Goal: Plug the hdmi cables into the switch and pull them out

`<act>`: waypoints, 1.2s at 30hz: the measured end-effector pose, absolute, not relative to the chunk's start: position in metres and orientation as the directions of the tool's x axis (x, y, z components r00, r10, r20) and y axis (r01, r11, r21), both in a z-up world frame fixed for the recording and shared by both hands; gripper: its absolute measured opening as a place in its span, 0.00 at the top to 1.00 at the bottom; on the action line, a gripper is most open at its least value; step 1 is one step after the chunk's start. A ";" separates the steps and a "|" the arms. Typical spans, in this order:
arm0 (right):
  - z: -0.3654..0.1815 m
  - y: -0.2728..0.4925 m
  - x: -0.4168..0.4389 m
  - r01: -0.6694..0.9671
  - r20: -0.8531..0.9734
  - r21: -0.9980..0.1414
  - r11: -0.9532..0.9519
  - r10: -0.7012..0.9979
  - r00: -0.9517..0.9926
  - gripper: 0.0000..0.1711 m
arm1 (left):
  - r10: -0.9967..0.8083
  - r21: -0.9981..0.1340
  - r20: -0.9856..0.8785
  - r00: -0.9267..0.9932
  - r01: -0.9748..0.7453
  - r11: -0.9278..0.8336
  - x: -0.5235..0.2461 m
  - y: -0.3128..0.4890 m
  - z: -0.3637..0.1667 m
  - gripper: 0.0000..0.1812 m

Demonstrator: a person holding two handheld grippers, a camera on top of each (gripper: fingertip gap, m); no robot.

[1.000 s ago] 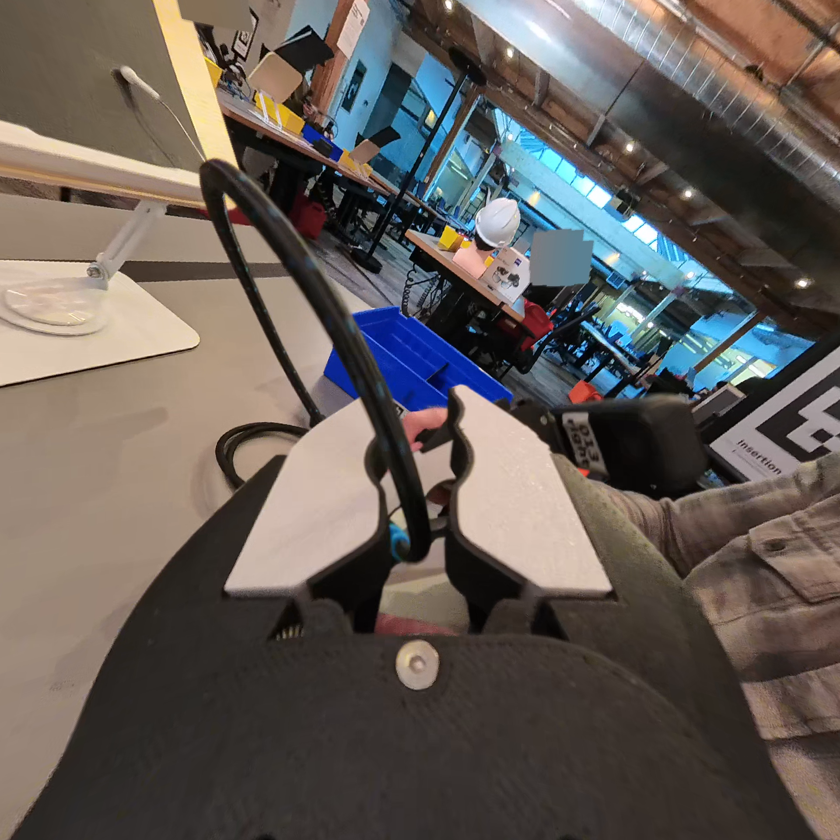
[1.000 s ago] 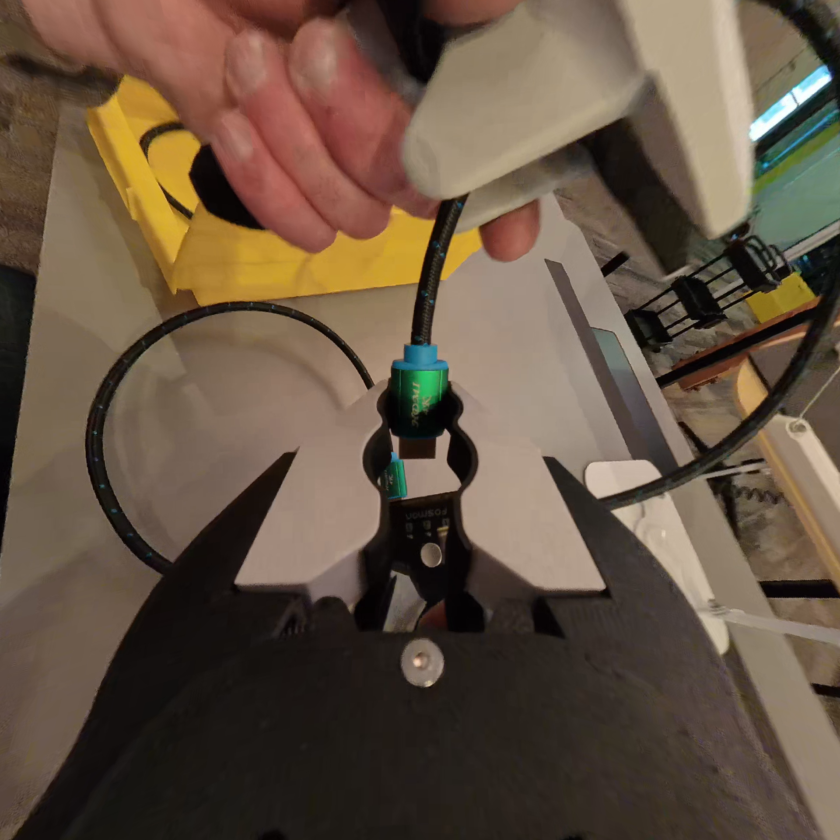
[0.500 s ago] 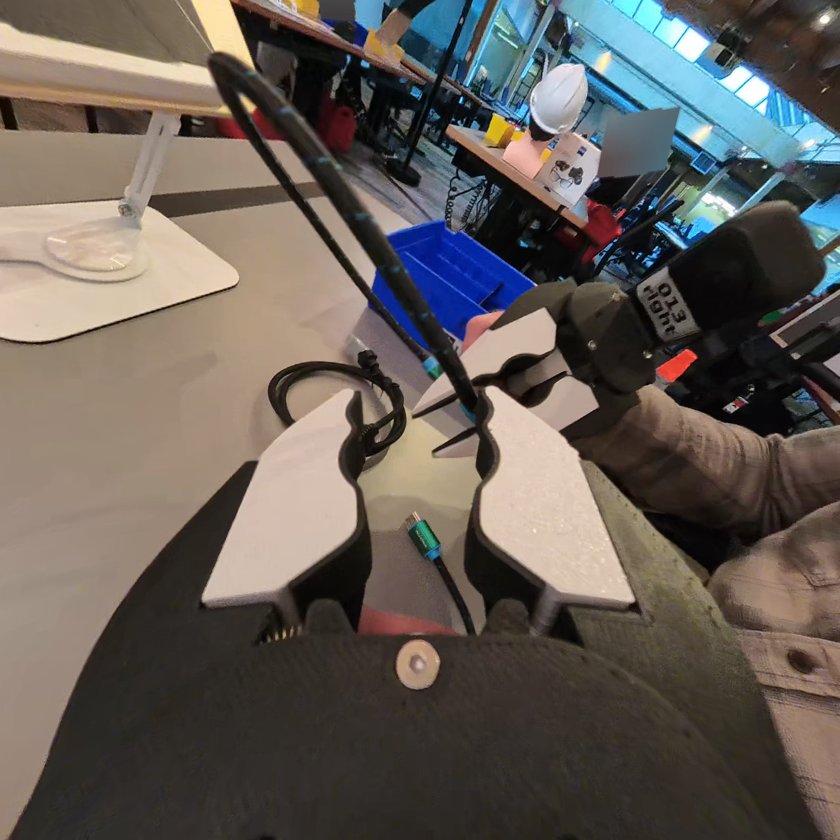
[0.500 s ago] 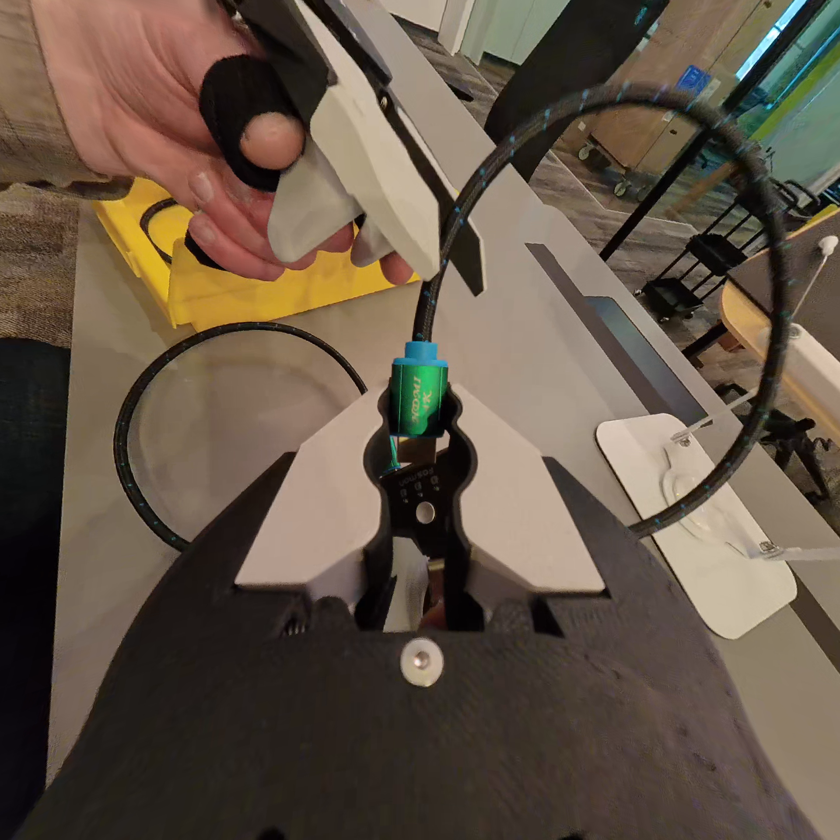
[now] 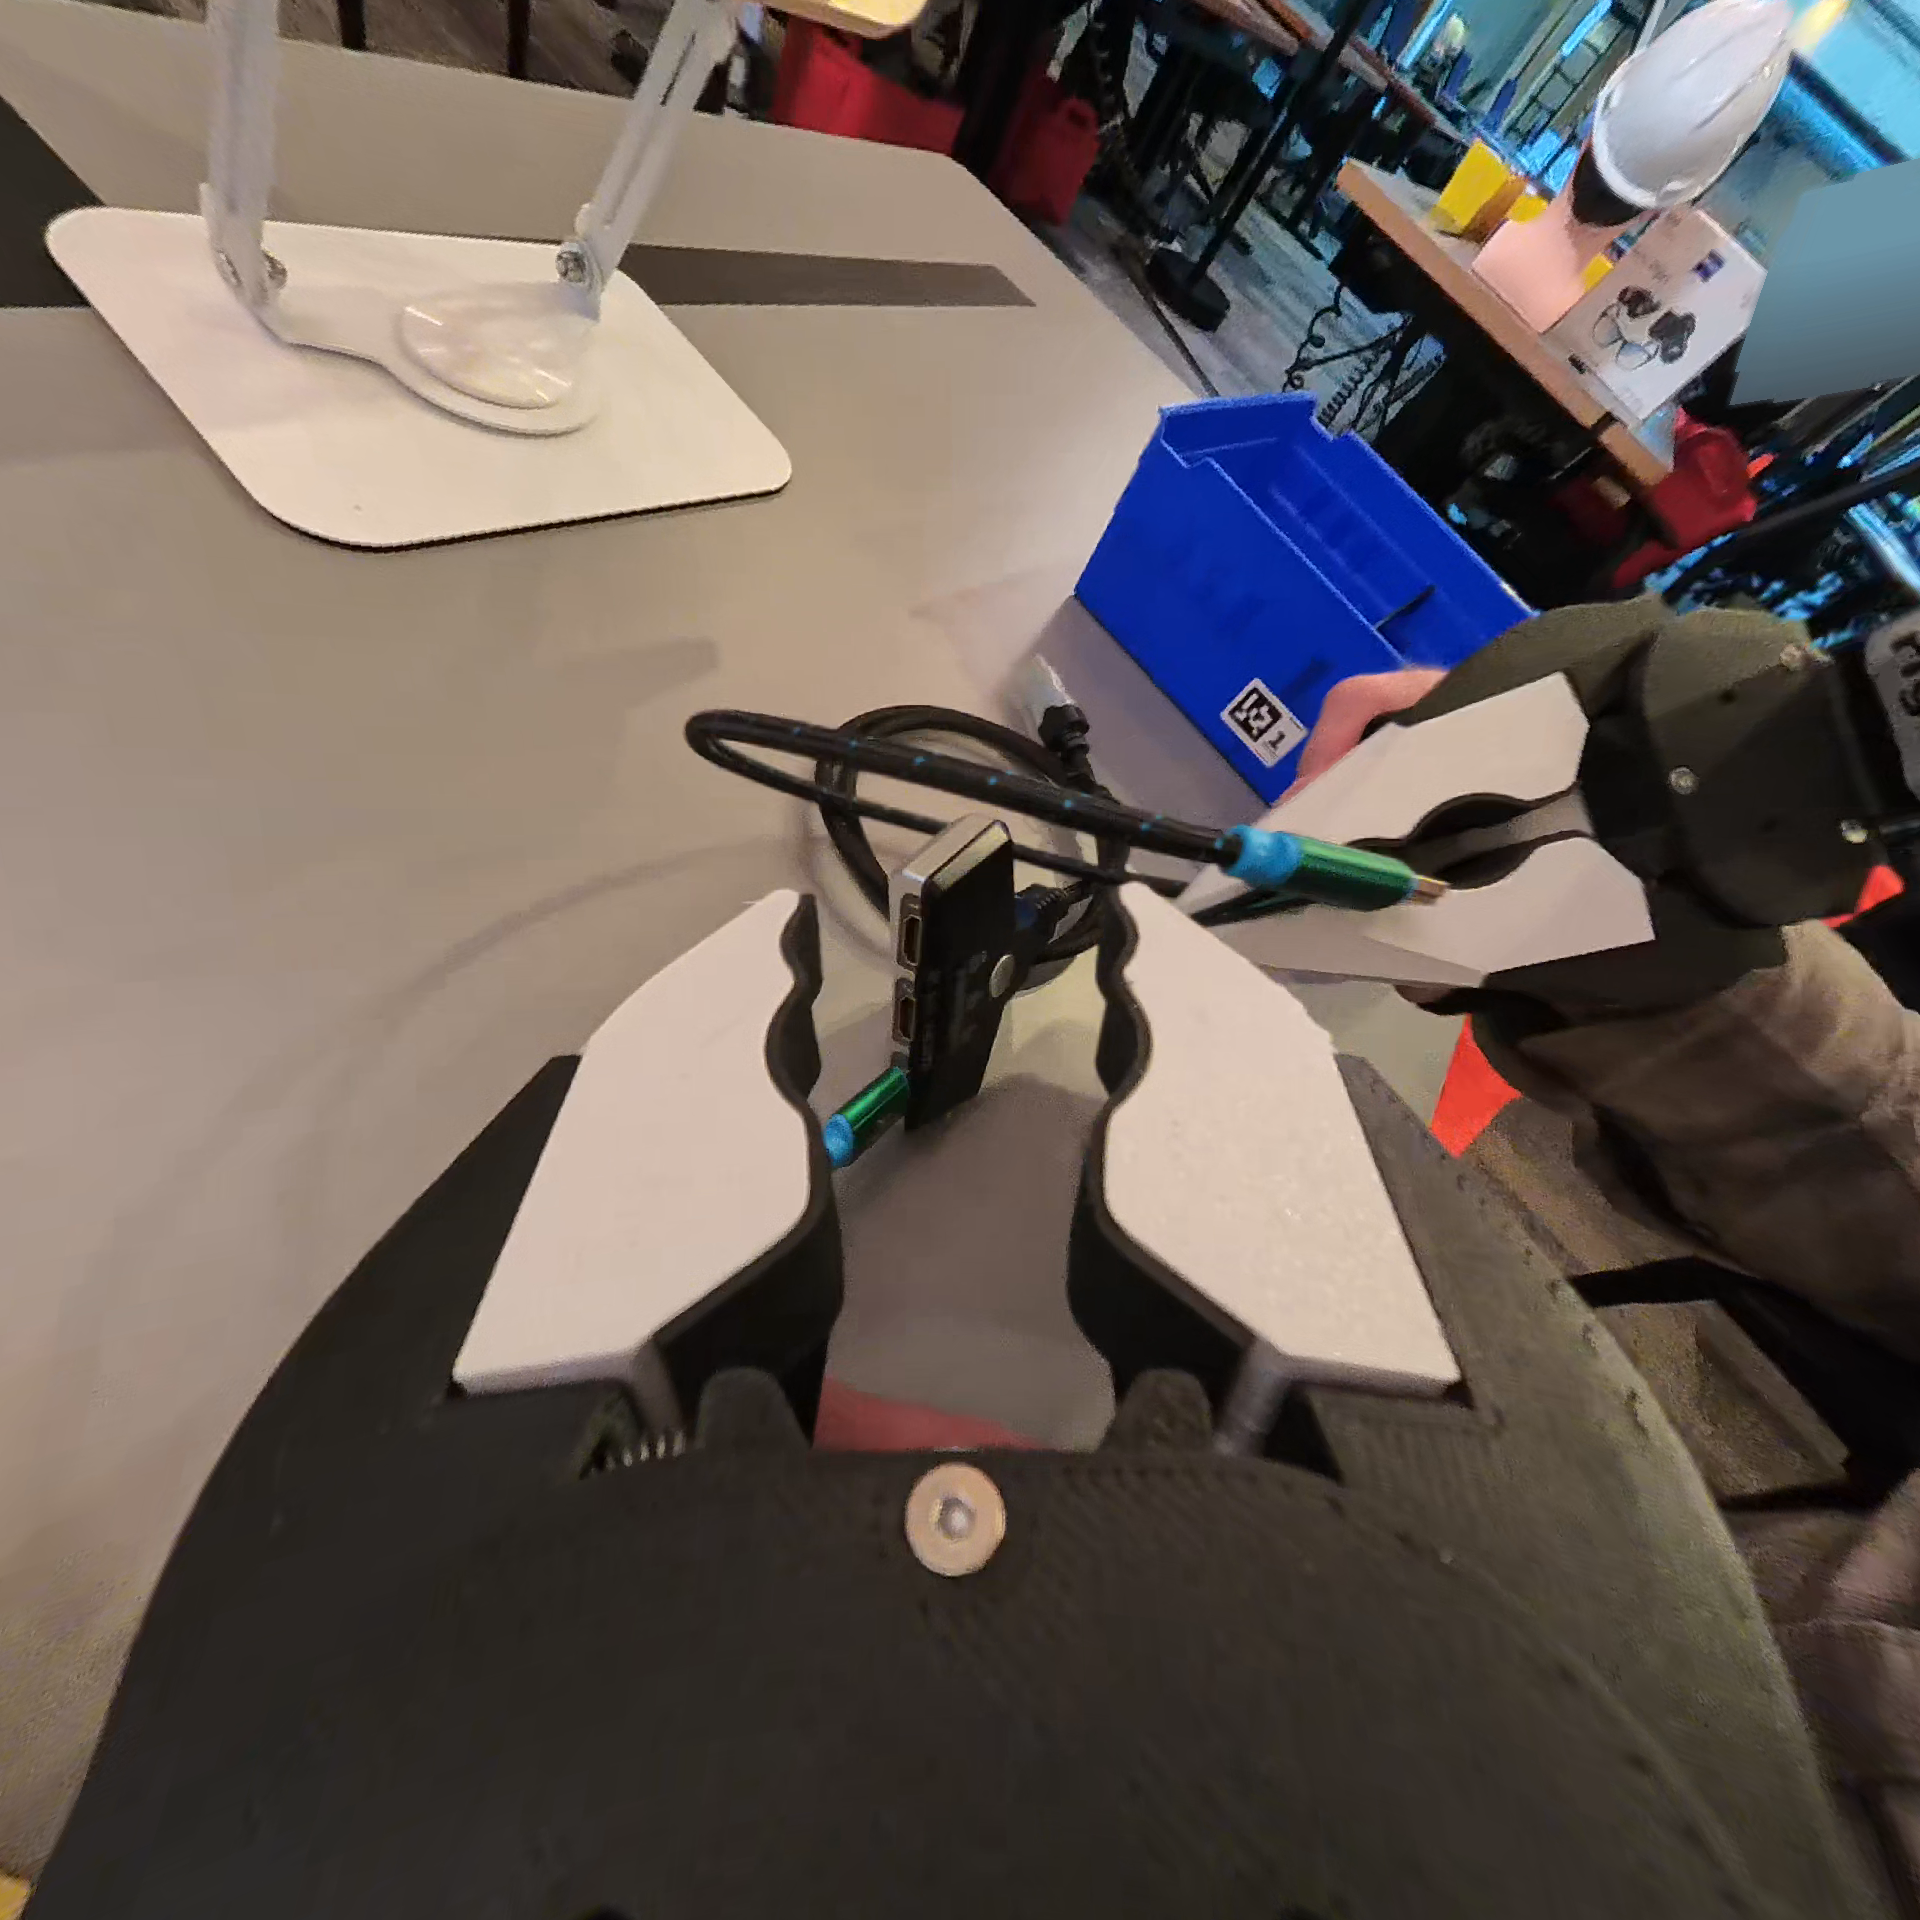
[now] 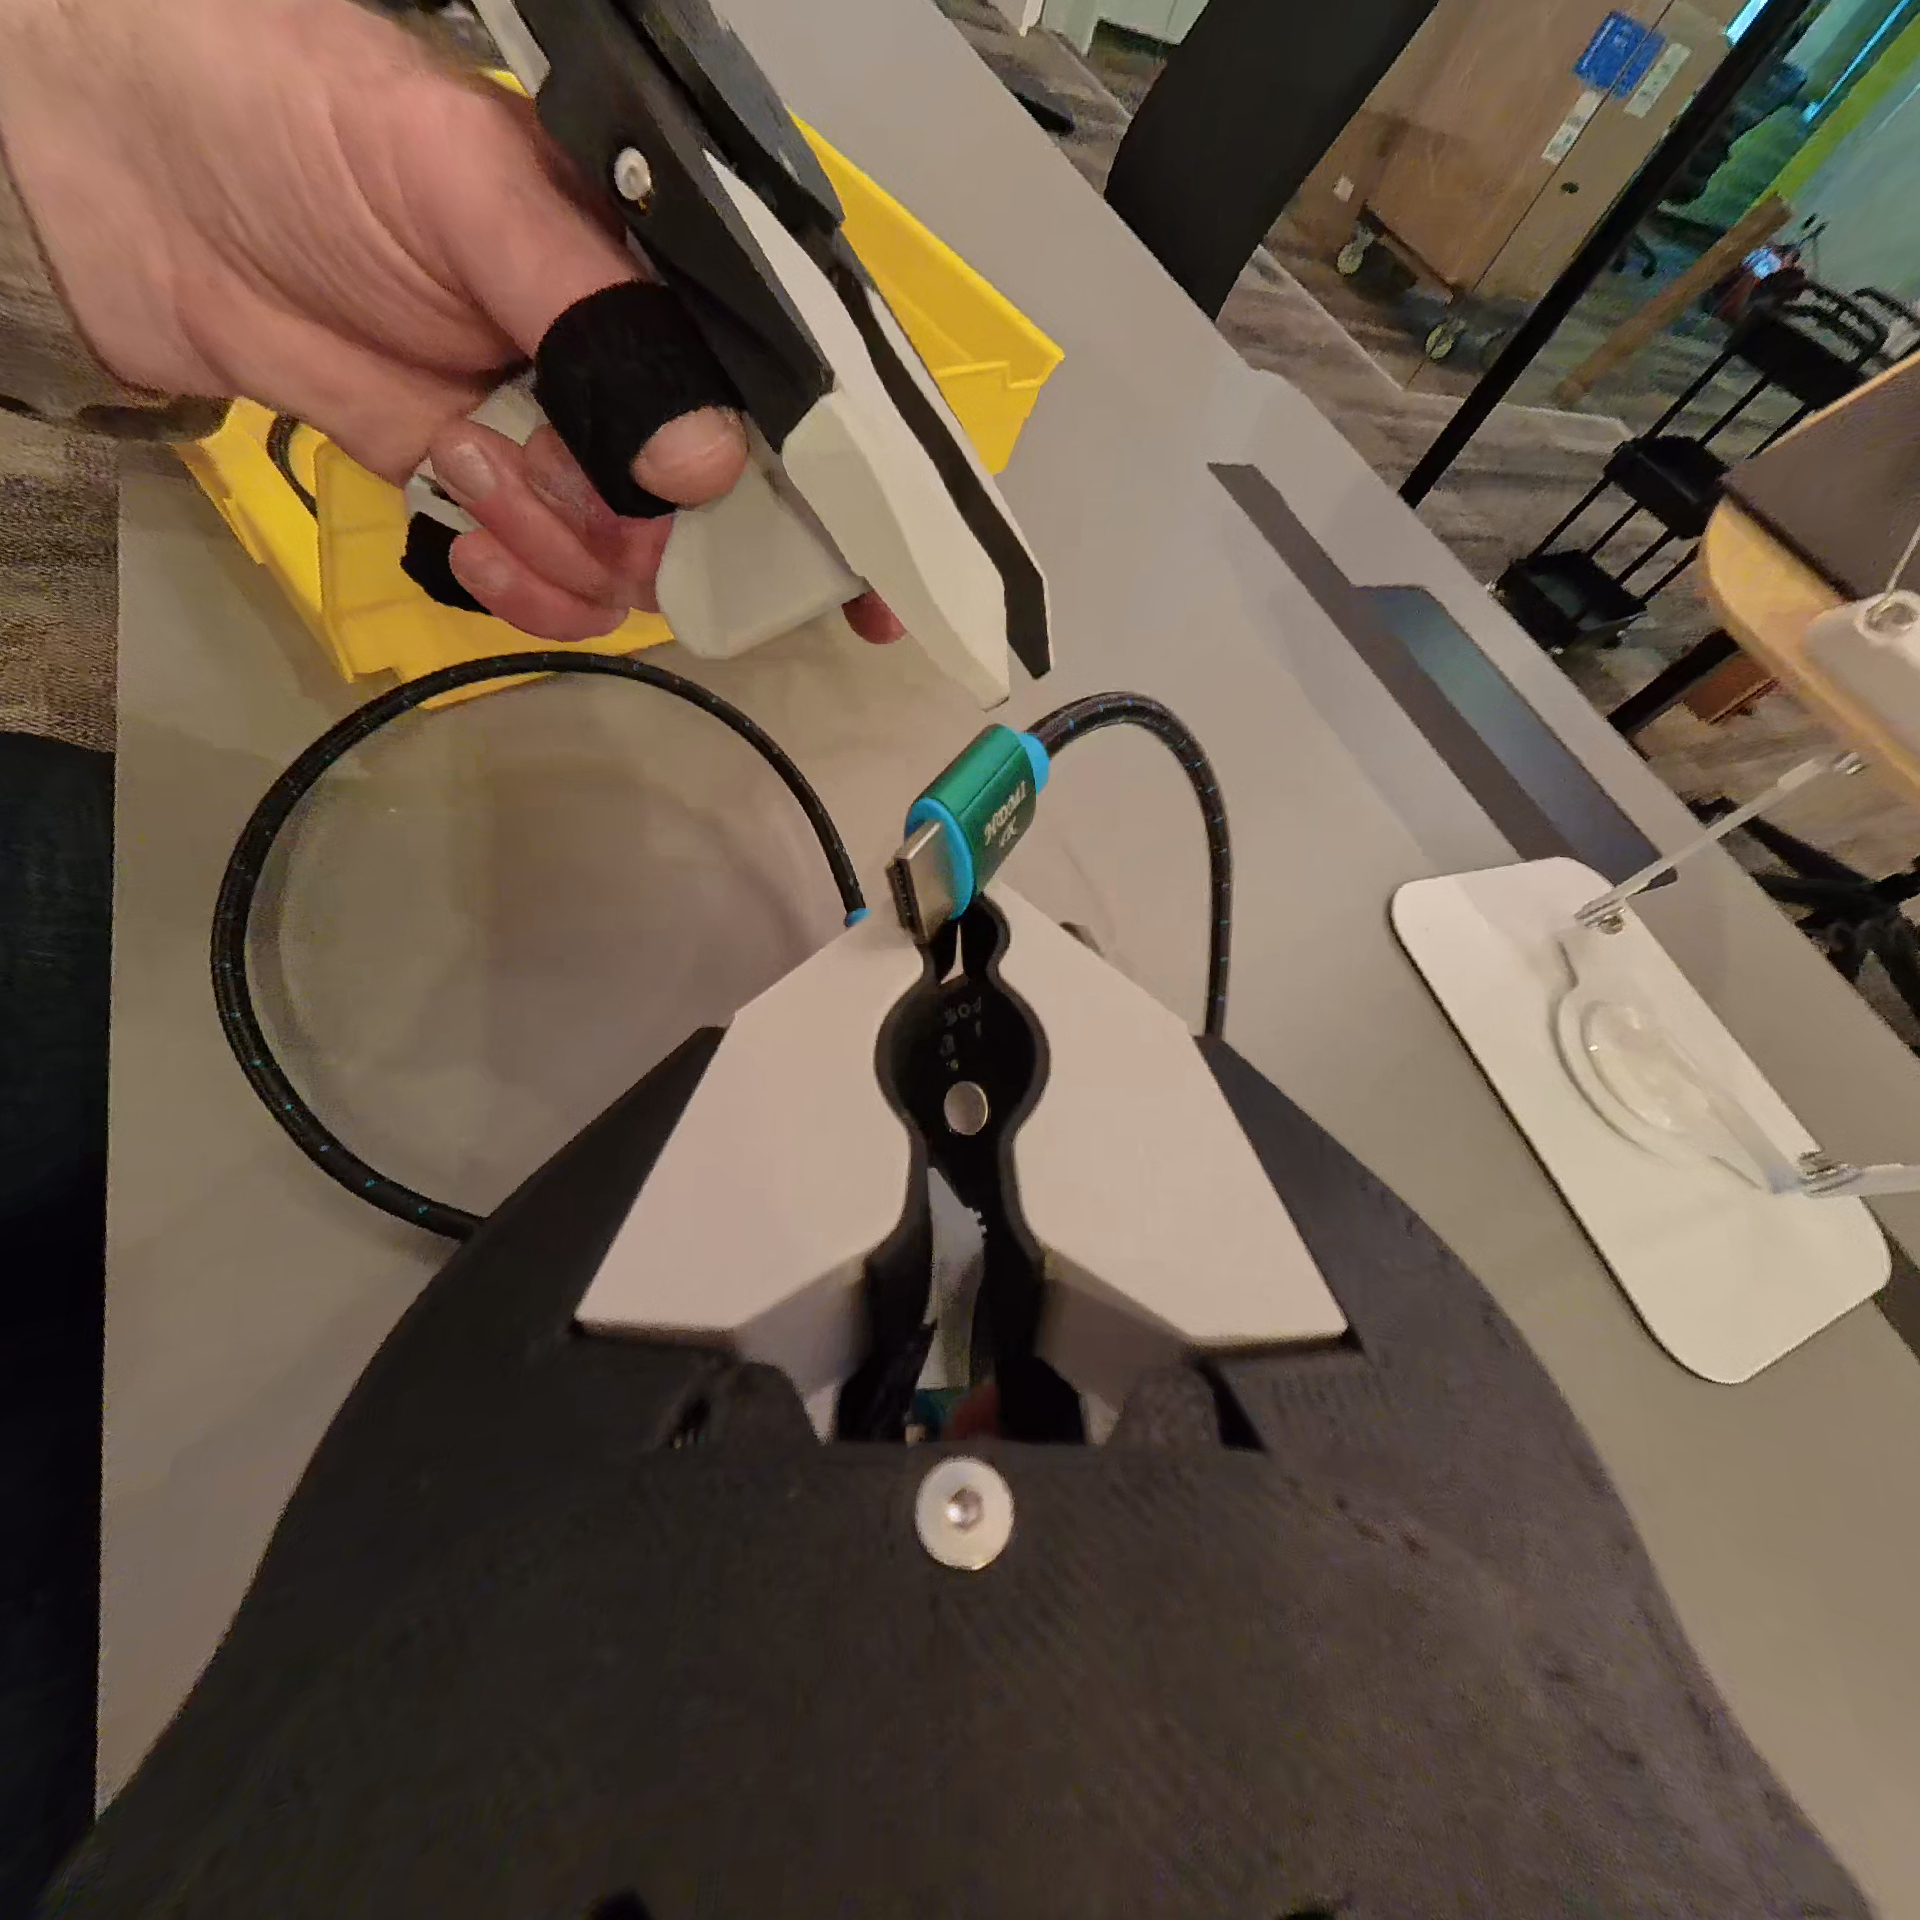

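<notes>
A small black switch point(image 5: 951, 987) stands on the grey table between the fingers of my open left gripper point(image 5: 961, 914), which is not touching it. One green HDMI plug point(image 5: 873, 1117) sits in the switch's near port. My right gripper point(image 6: 961, 930) is nearly shut. A second green plug point(image 6: 971, 821) on a braided cable sits tilted at its fingertips, metal end toward the narrow gap. In the left wrist view this plug point(image 5: 1330, 868) lies along the right gripper's point(image 5: 1195, 909) jaws. The switch point(image 6: 961, 1060) shows through the right gripper's gap. The left gripper point(image 6: 883, 655) hangs above.
A blue bin point(image 5: 1278, 582) stands behind the switch and a yellow bin point(image 6: 935, 312) on the other side. A white stand base point(image 5: 416, 416) sits farther back. A thin black cable coil point(image 5: 935, 727) lies behind the switch. A braided loop point(image 6: 260, 831) rests on the table.
My left gripper let go of the braided cable, opened and came down around the switch. The plug in my right gripper tipped from straight in the notch to slanted at the tips.
</notes>
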State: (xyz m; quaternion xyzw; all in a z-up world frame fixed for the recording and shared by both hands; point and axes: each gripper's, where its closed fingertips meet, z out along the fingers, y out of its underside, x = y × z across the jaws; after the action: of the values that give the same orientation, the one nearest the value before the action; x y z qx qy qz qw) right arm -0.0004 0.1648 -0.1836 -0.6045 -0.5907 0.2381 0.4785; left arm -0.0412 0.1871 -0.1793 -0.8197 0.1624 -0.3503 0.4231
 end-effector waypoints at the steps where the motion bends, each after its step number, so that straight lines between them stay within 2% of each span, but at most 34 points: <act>1: -0.186 0.166 0.001 0.492 0.276 -0.857 0.151 0.942 0.190 1.00 | -0.570 -0.808 0.433 0.698 0.021 -0.589 -0.039 0.186 -0.180 0.72; 10: -0.170 0.164 0.002 0.419 0.218 -0.900 0.121 0.957 0.193 1.00 | -0.590 -0.806 0.440 0.677 0.007 -0.592 -0.032 0.179 -0.176 0.72; 19: -0.165 0.162 0.003 0.379 0.187 -0.919 0.106 0.965 0.184 1.00 | -0.509 -0.711 0.258 0.821 -0.195 -0.675 -0.067 0.171 -0.230 0.72; 22: -0.164 0.160 0.003 0.371 0.187 -0.922 0.112 0.966 0.175 1.00 | -0.455 -0.699 0.202 0.867 -0.198 -0.687 -0.091 0.174 -0.235 0.72; 25: -0.161 0.159 0.003 0.352 0.185 -0.929 0.116 0.968 0.169 1.00 | -0.453 -0.739 0.233 0.861 -0.146 -0.658 -0.091 0.177 -0.219 0.71; 28: -0.157 0.156 0.002 0.326 0.192 -0.936 0.134 0.969 0.153 1.00 | -0.548 -0.789 0.423 0.722 -0.005 -0.614 -0.056 0.168 -0.187 0.70; 31: -0.154 0.148 0.001 0.306 0.211 -0.937 0.168 0.971 0.112 1.00 | -0.589 -0.751 0.611 0.529 0.152 -0.643 -0.028 0.159 -0.163 0.68; 36: -0.147 0.129 -0.002 0.249 0.234 -0.943 0.222 0.972 0.020 1.00 | -0.599 -0.660 0.751 0.278 0.301 -0.688 -0.005 0.151 -0.144 0.66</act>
State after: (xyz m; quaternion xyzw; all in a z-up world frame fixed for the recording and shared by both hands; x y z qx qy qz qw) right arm -0.0017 0.1290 -0.1471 -0.5089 -0.6001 0.3607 0.5009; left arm -0.0052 0.1506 -0.1439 -0.7031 0.1057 -0.5914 0.3804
